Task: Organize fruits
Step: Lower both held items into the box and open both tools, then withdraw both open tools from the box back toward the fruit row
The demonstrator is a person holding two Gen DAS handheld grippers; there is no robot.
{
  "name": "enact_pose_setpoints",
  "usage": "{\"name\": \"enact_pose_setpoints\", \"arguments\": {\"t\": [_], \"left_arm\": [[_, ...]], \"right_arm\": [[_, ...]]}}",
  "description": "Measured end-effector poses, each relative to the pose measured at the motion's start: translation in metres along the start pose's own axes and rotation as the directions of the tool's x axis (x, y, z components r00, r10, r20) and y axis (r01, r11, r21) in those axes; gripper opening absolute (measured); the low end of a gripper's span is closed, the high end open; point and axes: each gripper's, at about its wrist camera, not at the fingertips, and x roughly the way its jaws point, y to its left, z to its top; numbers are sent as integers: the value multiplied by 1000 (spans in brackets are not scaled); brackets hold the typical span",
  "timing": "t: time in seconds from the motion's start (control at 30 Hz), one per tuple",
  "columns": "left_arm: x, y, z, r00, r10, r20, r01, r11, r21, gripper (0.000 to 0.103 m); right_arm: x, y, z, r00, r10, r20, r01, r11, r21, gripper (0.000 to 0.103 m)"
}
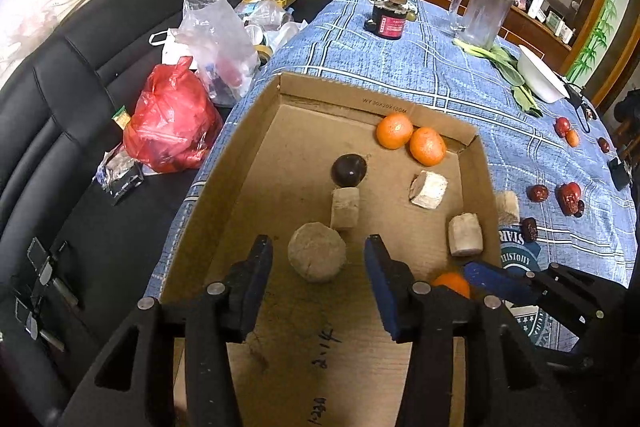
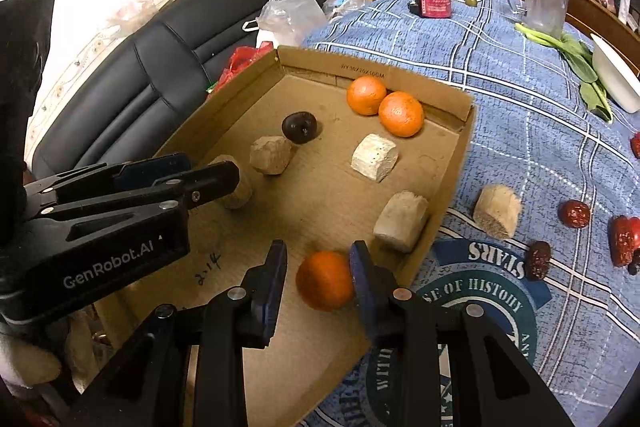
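Observation:
A shallow cardboard box [image 1: 256, 163] [image 2: 452, 171] lies on the blue checked tablecloth. In it are two oranges [image 1: 410, 139] [image 2: 384, 105], a dark round fruit [image 1: 349, 169] [image 2: 299, 127] and several pale beige chunks [image 1: 317, 257] [image 2: 375, 157]. My left gripper [image 1: 318, 249] is open above the box floor, its fingers either side of a round beige chunk. My right gripper [image 2: 318, 253] is open around a third orange [image 2: 325, 281] [image 1: 452, 283] resting in the box; the right finger [image 2: 362, 279] is close against it.
Another beige chunk [image 2: 497, 211] and several red dates [image 2: 575, 213] [image 1: 568, 197] lie on the cloth right of the box. A glass pitcher [image 1: 482, 15], a dark jar [image 1: 390, 15], greens and a white bowl [image 1: 540, 75] stand farther back. A black sofa with plastic bags [image 1: 170, 123] is left.

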Motion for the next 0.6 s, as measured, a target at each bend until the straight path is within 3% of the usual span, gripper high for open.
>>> {"name": "enact_pose_setpoints", "arguments": {"t": [0.37,0.6], "left_arm": [[-15,-33,2,999,16,31,-18,999,50,52],[-21,-68,3,999,7,45,-11,995,94,53]], "right_arm": [[-29,-20,-6,999,-7,45,6,999,34,36],[-51,-54,-19,997,-46,61,40,994,97,36]]}}
